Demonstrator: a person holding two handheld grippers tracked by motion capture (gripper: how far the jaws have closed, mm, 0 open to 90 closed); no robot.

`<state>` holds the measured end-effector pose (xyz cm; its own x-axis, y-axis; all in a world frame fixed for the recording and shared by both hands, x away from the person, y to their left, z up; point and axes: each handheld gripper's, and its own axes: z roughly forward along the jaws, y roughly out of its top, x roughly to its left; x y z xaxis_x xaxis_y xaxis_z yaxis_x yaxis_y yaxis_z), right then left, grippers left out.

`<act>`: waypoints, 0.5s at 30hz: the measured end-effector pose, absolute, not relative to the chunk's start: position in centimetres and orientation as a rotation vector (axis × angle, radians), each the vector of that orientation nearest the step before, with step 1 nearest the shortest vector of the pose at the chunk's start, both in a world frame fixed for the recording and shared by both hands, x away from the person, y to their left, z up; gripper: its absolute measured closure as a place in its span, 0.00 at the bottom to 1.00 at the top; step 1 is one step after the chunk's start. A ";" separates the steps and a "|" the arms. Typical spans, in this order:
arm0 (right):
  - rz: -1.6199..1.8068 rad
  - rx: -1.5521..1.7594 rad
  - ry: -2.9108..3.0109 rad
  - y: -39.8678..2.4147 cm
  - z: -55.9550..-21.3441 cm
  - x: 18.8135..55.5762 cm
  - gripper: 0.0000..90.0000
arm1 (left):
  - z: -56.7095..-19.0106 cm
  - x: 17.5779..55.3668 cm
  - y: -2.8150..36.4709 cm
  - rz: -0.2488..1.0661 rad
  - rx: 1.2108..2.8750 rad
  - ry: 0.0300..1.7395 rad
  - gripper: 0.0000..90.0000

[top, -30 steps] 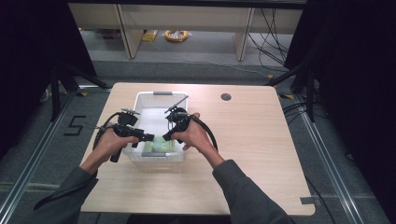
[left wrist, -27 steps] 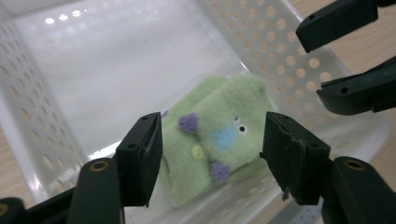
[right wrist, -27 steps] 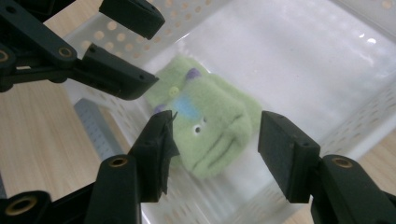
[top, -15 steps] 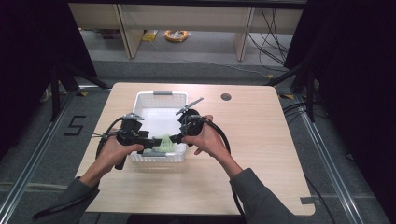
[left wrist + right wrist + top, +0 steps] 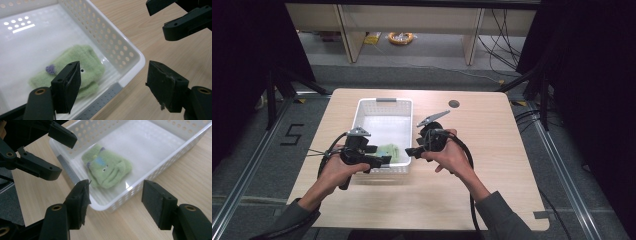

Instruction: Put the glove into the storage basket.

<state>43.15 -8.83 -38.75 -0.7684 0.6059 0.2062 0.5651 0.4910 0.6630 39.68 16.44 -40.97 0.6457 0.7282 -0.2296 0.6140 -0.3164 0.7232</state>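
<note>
A green soft toy (image 5: 388, 151) with a small face and a purple spot lies on the floor of the white perforated basket (image 5: 362, 112), at its near end. In the left gripper view the toy (image 5: 77, 62) sits just beyond my left gripper (image 5: 113, 75), inside the basket's corner (image 5: 136, 58). My left gripper (image 5: 382, 160) hangs at the basket's near edge and my right gripper (image 5: 412, 151) just past its right corner. Both have just been opening and stand open with nothing between the jaws. In the right gripper view the toy (image 5: 107, 168) lies ahead of my right gripper (image 5: 117, 195).
The basket stands left of centre on a light wooden table (image 5: 492, 150), with bare wood to its right and in front. A small dark round hole (image 5: 454, 104) sits near the far edge. Black cables trail from both grippers toward the near edge.
Both grippers have drawn apart and back from the toy, the left one leftward and the right one rightward. The toy, earlier between their tips, now lies free in the basket.
</note>
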 end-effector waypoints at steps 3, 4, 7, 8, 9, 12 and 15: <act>1.174 1.011 2.653 -9.6 -38.7 42.9 0.44 | -40.9 39.4 16.2 0.169 2.033 1.038 0.30; 1.171 1.026 2.647 -9.9 -38.6 42.8 0.44 | -40.9 39.2 16.1 0.166 2.022 1.045 0.30; 1.192 1.016 2.639 -10.5 -38.6 42.4 0.44 | -41.0 39.0 15.9 0.165 2.014 1.037 0.29; 1.201 1.016 2.619 -10.7 -38.7 42.3 0.43 | -41.0 38.9 15.9 0.169 2.022 1.027 0.29; 1.209 1.000 2.615 -11.0 -38.7 42.2 0.43 | -41.0 38.9 15.9 0.163 2.024 1.023 0.28; 1.197 1.011 2.614 -11.6 -38.6 41.8 0.43 | -41.2 38.7 15.7 0.159 2.024 1.021 0.26; 1.203 1.013 2.614 -12.2 -38.6 41.4 0.42 | -41.4 38.4 15.3 0.148 2.010 1.024 0.24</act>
<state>41.39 -12.19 -38.63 -0.7757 0.6039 0.1835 0.5321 0.4693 0.7048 38.36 15.30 -41.44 0.6575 0.7094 -0.2537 0.6083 -0.3011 0.7344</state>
